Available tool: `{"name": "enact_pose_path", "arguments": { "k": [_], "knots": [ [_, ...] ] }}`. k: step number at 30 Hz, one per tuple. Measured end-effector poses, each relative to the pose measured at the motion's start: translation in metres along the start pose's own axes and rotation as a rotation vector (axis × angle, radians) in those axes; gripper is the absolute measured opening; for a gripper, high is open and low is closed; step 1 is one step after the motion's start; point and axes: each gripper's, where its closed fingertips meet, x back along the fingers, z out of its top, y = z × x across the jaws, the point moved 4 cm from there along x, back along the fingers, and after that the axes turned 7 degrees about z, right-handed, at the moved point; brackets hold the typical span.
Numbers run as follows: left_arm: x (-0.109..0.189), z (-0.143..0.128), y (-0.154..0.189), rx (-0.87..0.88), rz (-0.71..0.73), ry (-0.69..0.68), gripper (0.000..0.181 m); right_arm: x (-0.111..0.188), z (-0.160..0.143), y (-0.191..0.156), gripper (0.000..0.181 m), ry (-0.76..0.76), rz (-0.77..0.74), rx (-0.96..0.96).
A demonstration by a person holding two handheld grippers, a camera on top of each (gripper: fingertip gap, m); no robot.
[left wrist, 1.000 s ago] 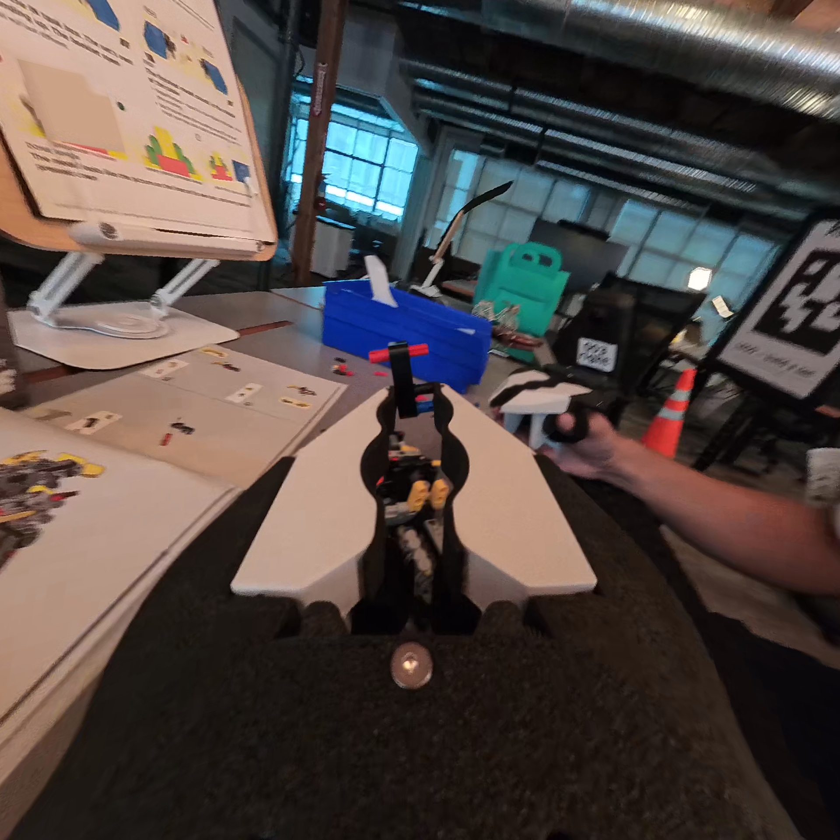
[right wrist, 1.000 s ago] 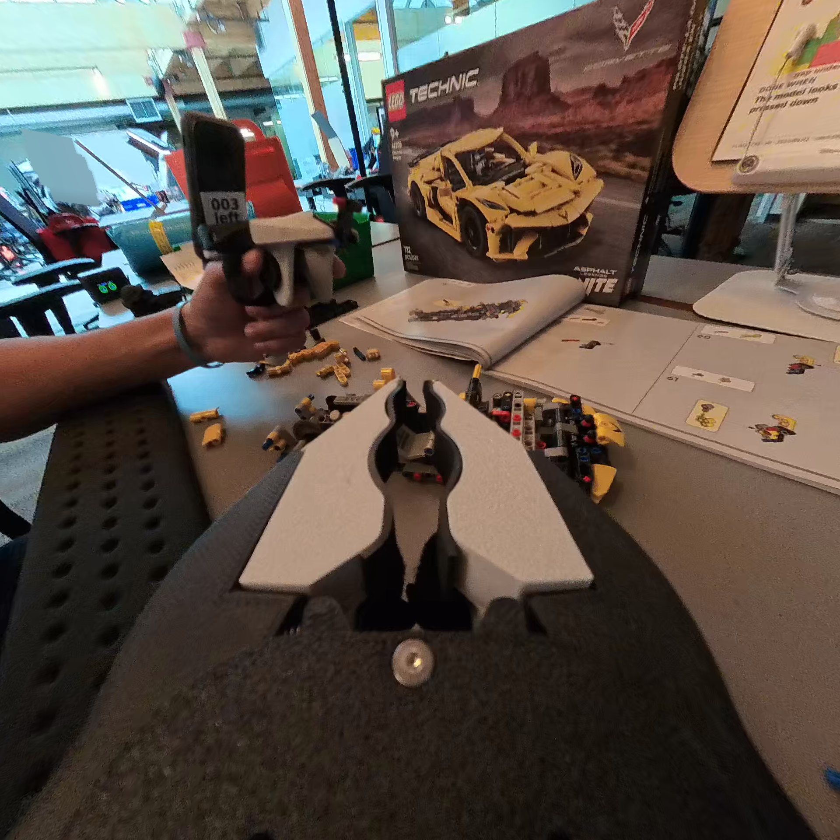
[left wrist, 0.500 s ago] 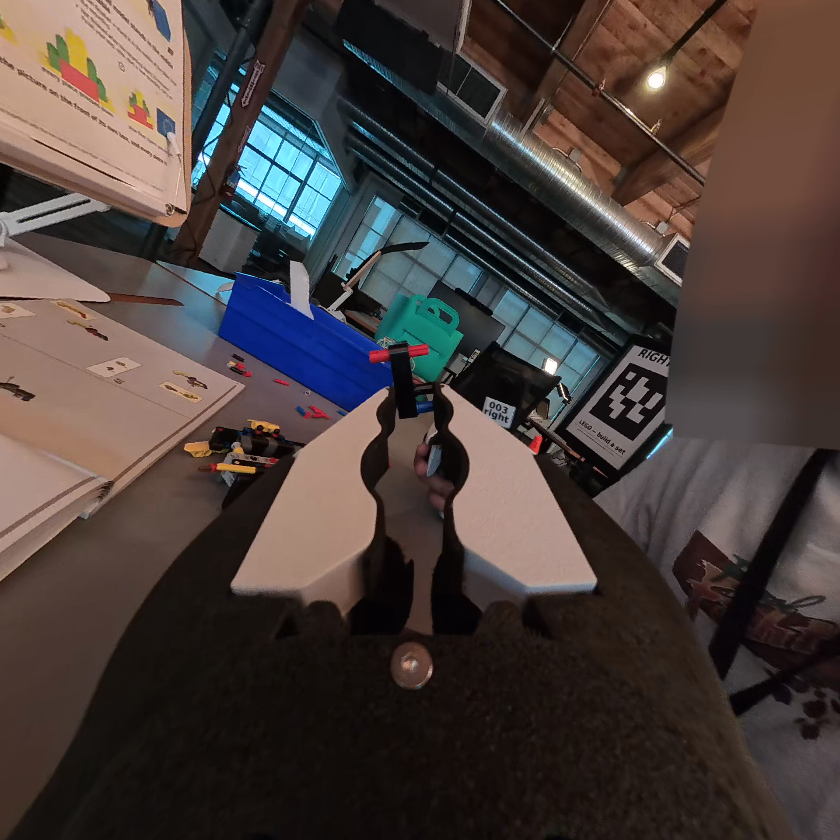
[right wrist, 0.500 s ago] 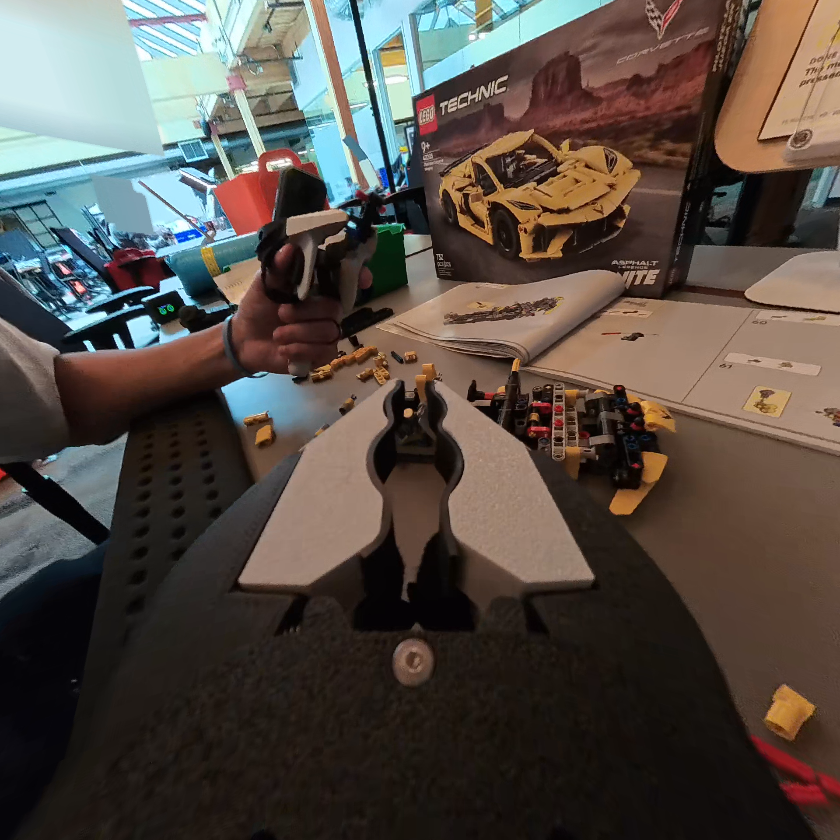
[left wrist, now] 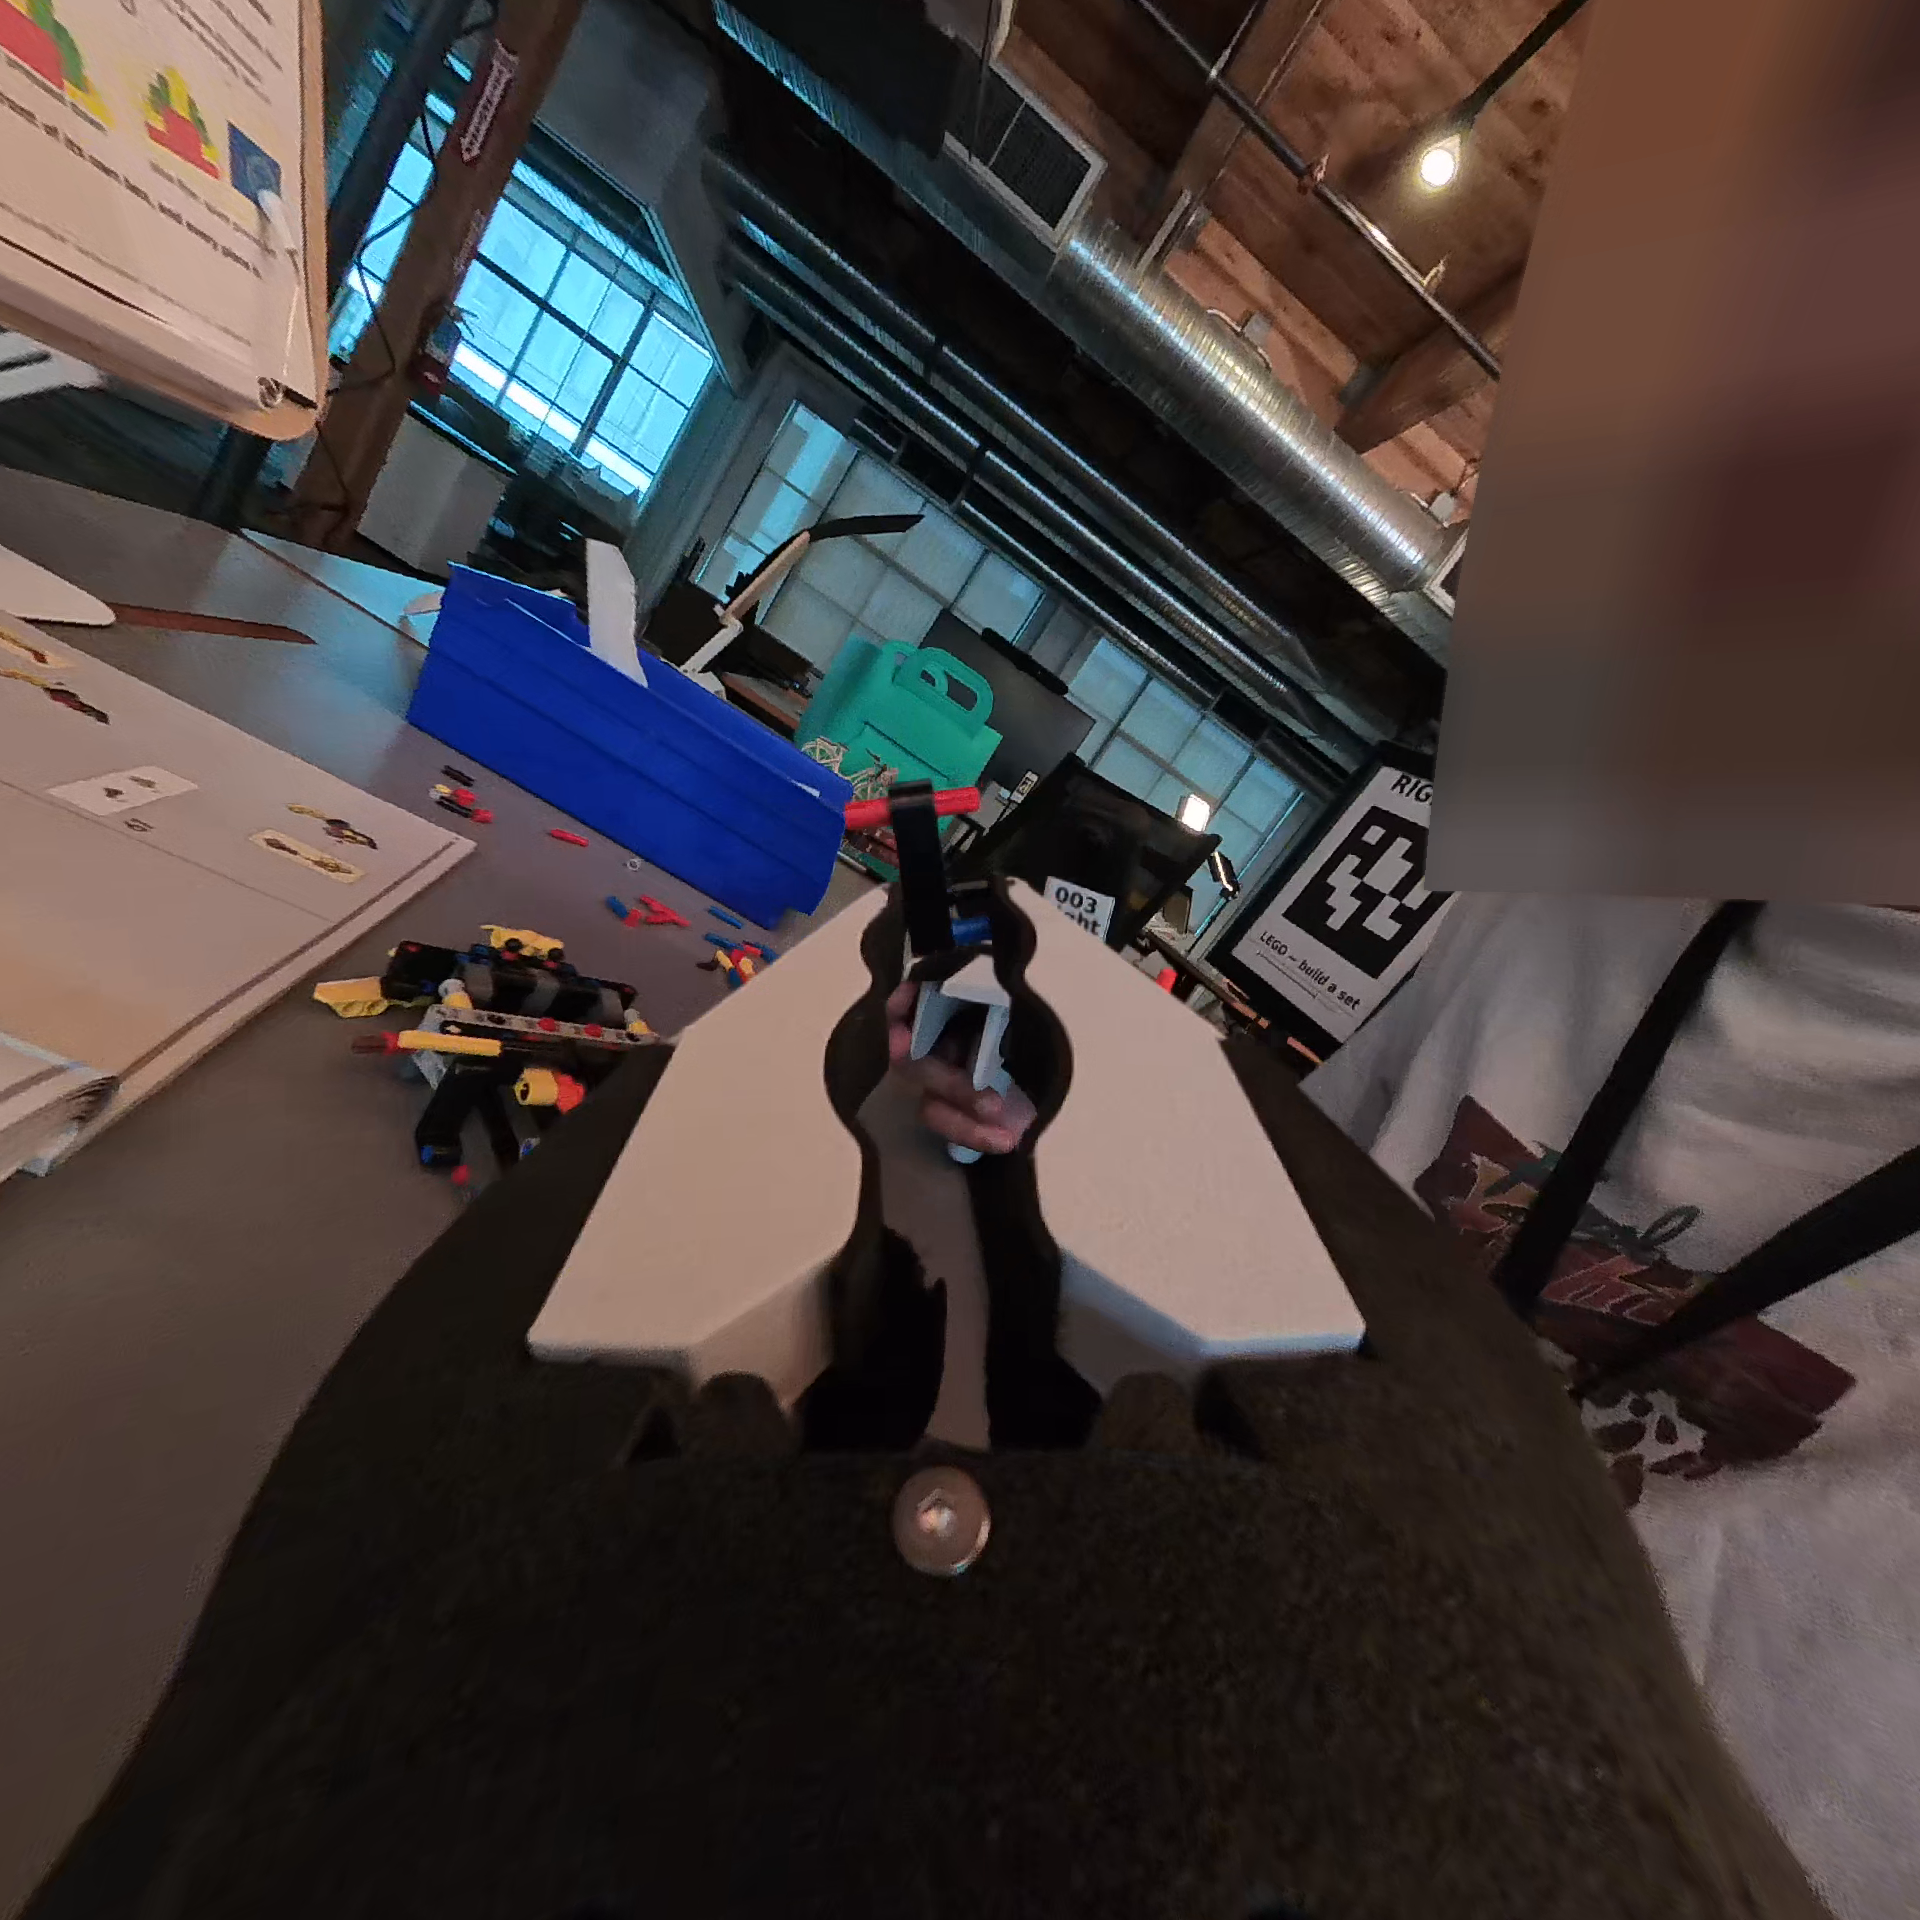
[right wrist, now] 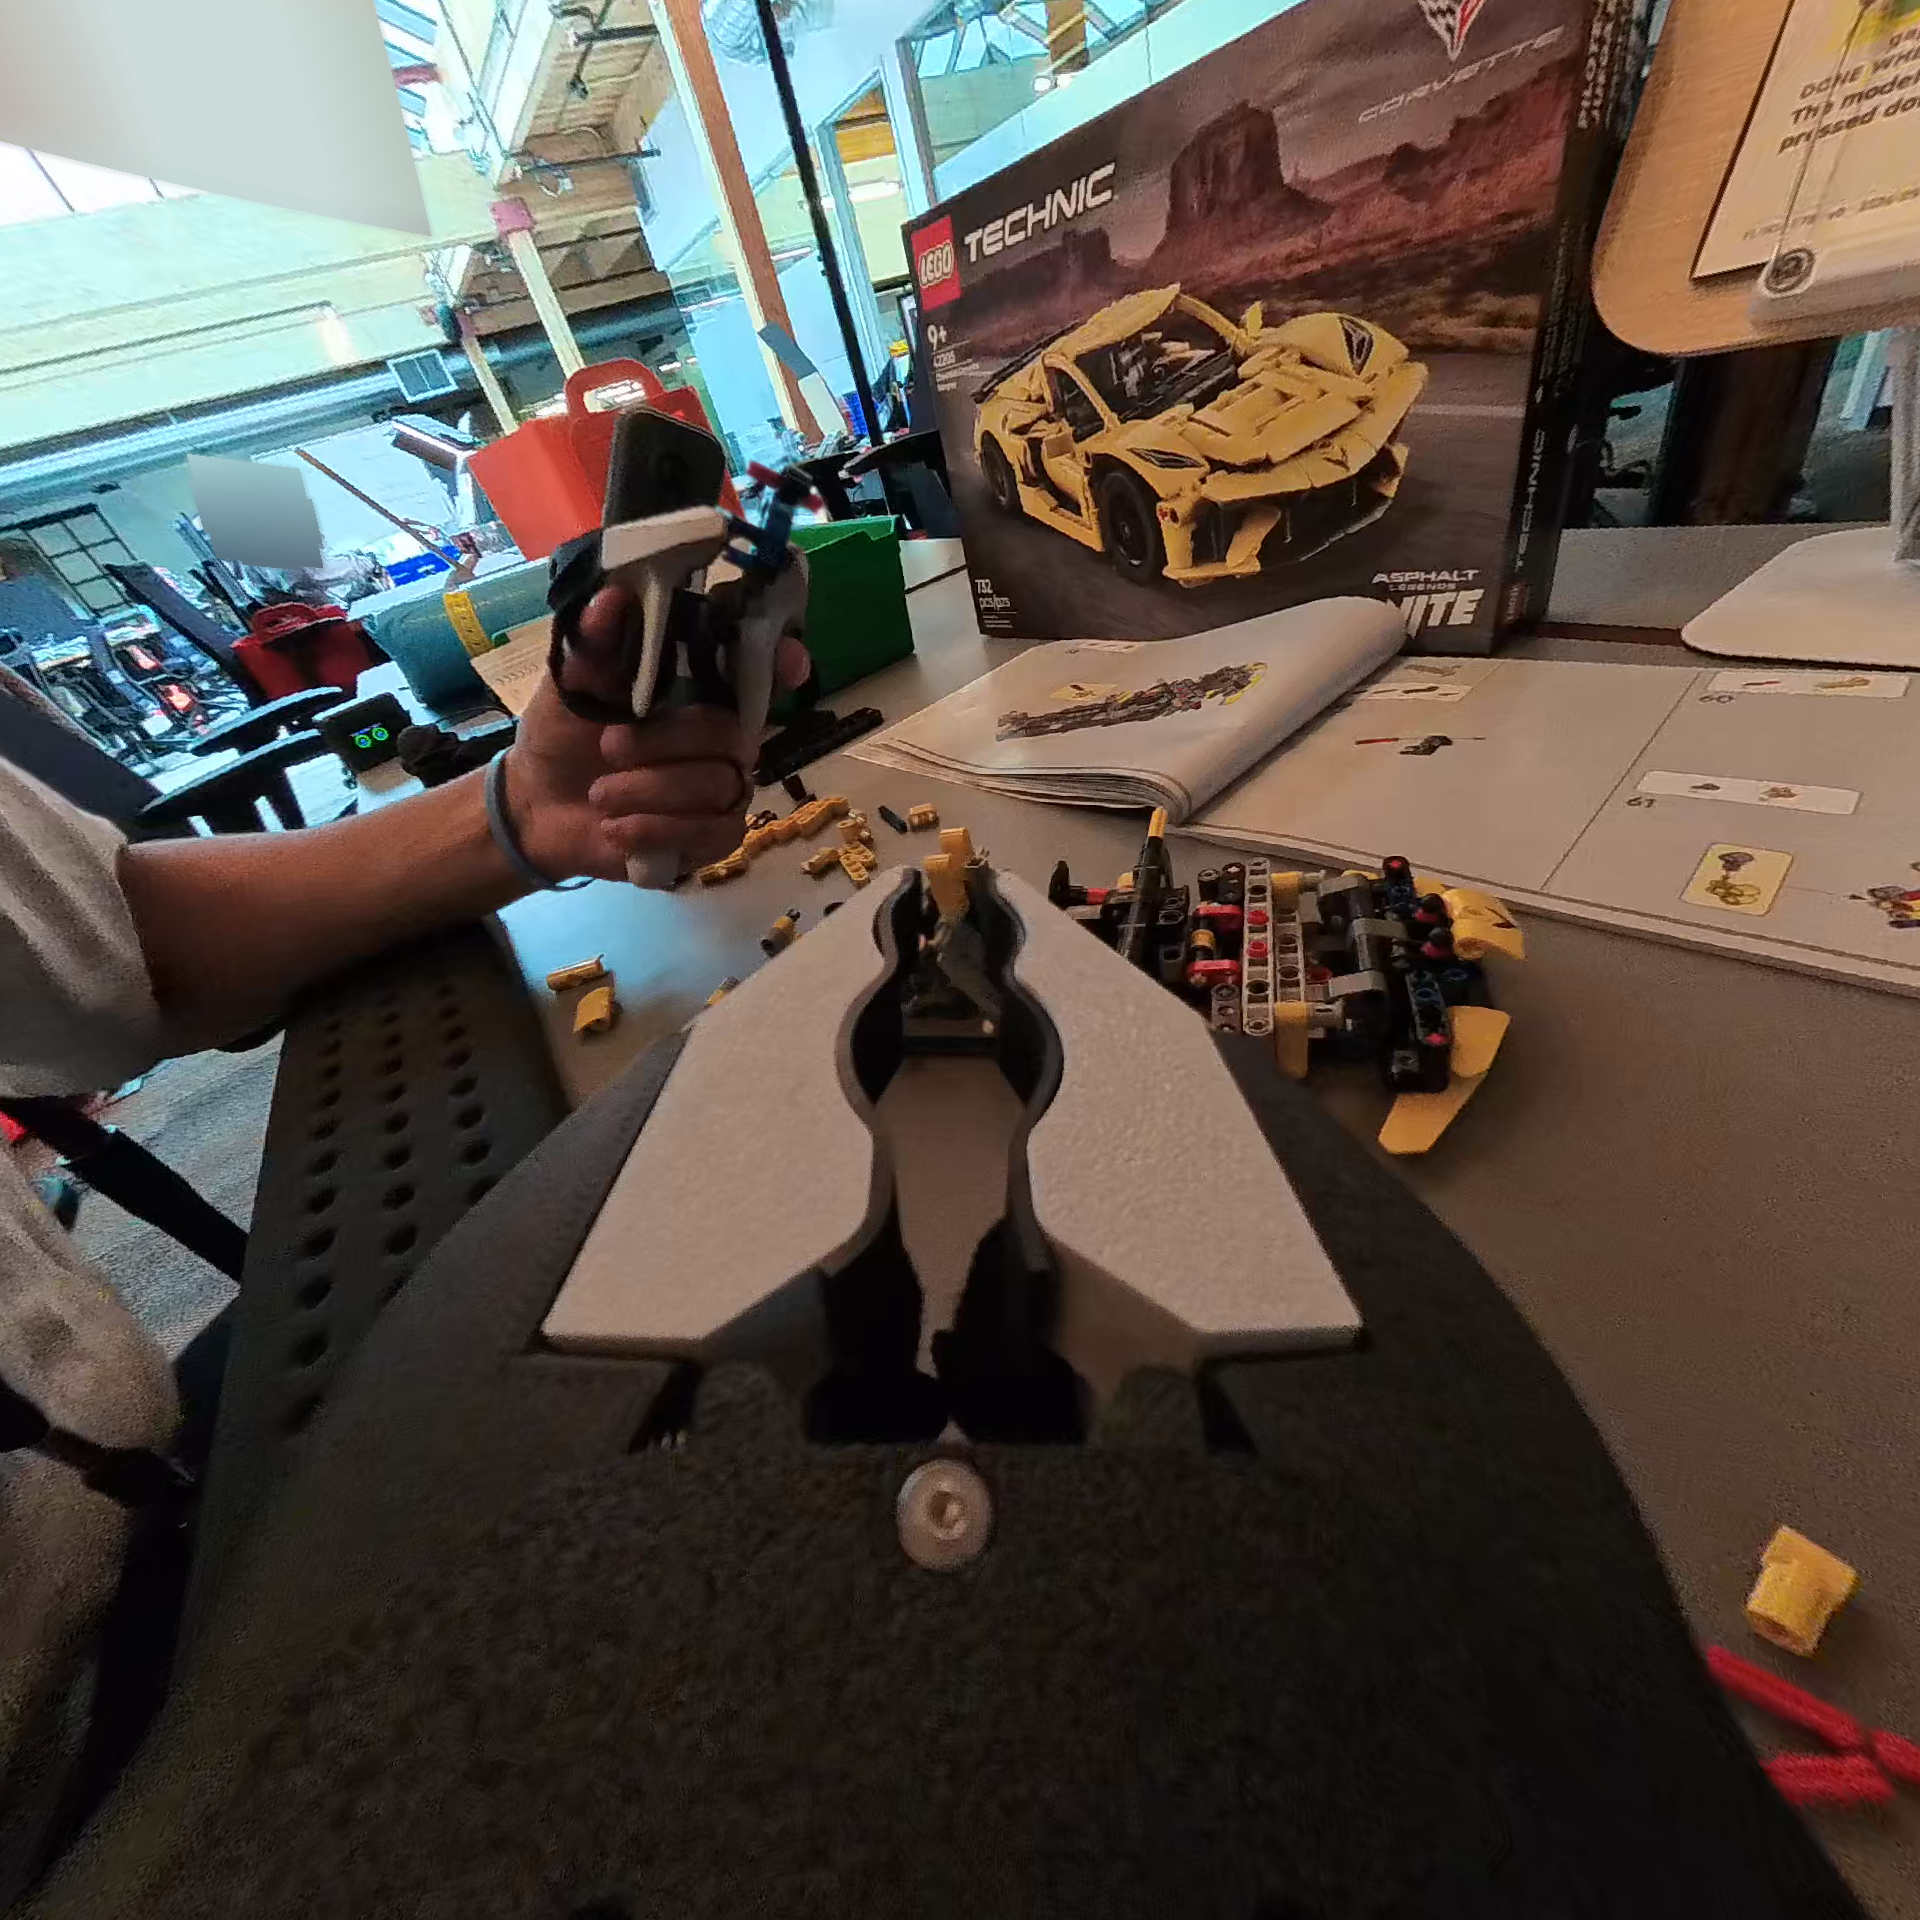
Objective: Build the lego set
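- Left claw [left wrist: 940,920] is up off the worktop [left wrist: 260,1247], pinching a small black lego piece [left wrist: 920,873] with a red axle [left wrist: 912,802] across its top and a bit of blue lower down. From the right wrist view you can see that same claw [right wrist: 764,540] raised in a hand [right wrist: 634,769] with the piece sticking out.
- Right claw [right wrist: 951,904] is pressed nearly together on a small grey-and-yellow piece [right wrist: 956,883] at the tips, low over the worktop.
- Half-built chassis [right wrist: 1330,966], black, grey and yellow with red pins, sits on the worktop just right of the right claw, in front of the open instruction booklet [right wrist: 1164,707].
- Loose yellow parts [right wrist: 800,831] are scattered under the raised hand.
- Set box [right wrist: 1247,343] with the yellow car stands upright behind the booklet.
- Blue bin [left wrist: 623,727] sits further back, small red and blue pins [left wrist: 665,914] near it.
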Motion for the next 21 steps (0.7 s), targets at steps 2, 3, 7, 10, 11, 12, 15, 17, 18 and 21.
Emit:
{"name": "enact_pose_path", "arguments": {
  "k": [2,3,7,10,11,12,15,17,18,21],
  "knots": [
    [0.0,-0.001,0.0,0.0,-0.004,-0.003,0.017,0.0,0.0,-0.002,0.009,0.0,0.012,0.001],
    [0.0,-0.002,-0.001,0.004,-0.001,-0.004,0.017,-0.001,0.0,-0.002,0.01,-0.002,0.016,0.006],
    [0.0,-0.001,-0.007,-0.032,0.047,-0.008,0.017,-0.002,0.0,-0.002,0.009,-0.008,0.025,-0.002],
    [0.0,-0.001,-0.01,-0.064,0.078,-0.011,0.017,-0.001,0.002,0.003,0.009,0.014,0.028,-0.049],
    [0.0,0.0,-0.009,-0.068,0.075,-0.005,0.017,0.0,0.003,0.005,0.009,0.022,0.029,-0.07],
    [0.001,0.001,-0.007,-0.066,0.07,0.001,0.017,0.001,0.004,0.007,0.009,0.032,0.031,-0.089],
    [0.003,0.004,-0.008,-0.069,0.073,0.014,0.017,0.007,0.009,0.011,0.009,0.084,0.022,-0.124],
    [0.002,0.002,-0.009,-0.08,0.081,-0.001,0.017,0.008,0.009,0.013,0.008,0.093,0.019,-0.141],
    [0.001,0.001,-0.008,-0.087,0.081,-0.009,0.017,0.008,0.009,0.014,0.008,0.092,0.02,-0.15],
    [-0.002,-0.002,-0.004,-0.102,0.07,-0.026,0.017,0.009,0.008,0.014,0.009,0.089,0.016,-0.147]
  ]
}}
